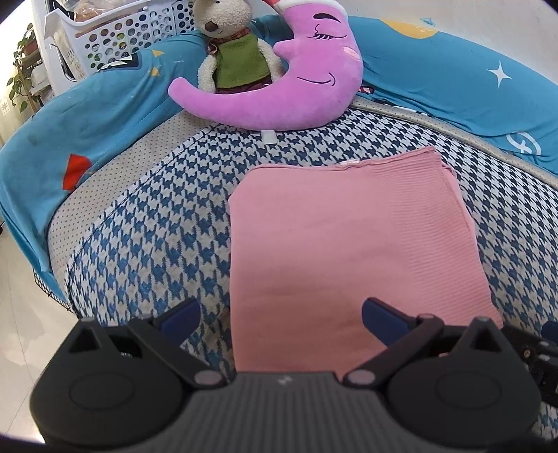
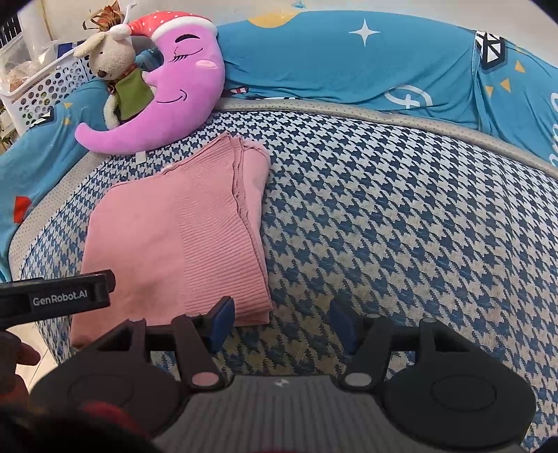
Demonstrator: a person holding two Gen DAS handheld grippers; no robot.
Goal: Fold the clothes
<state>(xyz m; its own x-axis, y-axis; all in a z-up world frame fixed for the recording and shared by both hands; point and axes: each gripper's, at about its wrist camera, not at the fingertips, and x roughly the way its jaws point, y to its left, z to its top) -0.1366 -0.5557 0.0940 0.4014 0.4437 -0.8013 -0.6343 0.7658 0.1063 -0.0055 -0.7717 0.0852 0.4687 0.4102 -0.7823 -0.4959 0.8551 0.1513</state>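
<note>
On a bed spread with a blue and white houndstooth cover (image 1: 146, 230), a pink garment (image 1: 348, 251) is laid flat, folded into a neat rectangle. Its right half is ribbed, and several stacked layers are seen along its right edge in the right wrist view (image 2: 247, 195). It is set toward the left side of the cover, with its far end close to a purple moon cushion (image 1: 279, 94).

Over the near end of the garment the left gripper (image 1: 279, 315) is held with its jaws spread wide. Its right blue finger (image 1: 380, 317) is seen above the pink fabric and its left finger (image 1: 181, 315) above the cover just beside the garment's left edge; nothing is gripped. Whether the fingers touch the fabric cannot be told.

Just to the right of the garment's near corner, the right gripper (image 2: 279, 322) is held with its jaws parted and nothing between them but the patterned cover. Its left finger (image 2: 221, 322) is seen next to the garment's near right corner.

A stuffed rabbit (image 1: 230, 45) in a green vest is leaned against the moon cushion. Blue padded bumpers (image 1: 453, 80) with star prints are run along the far sides of the bed, and a white perforated basket (image 1: 115, 28) is seen behind them at the left.
</note>
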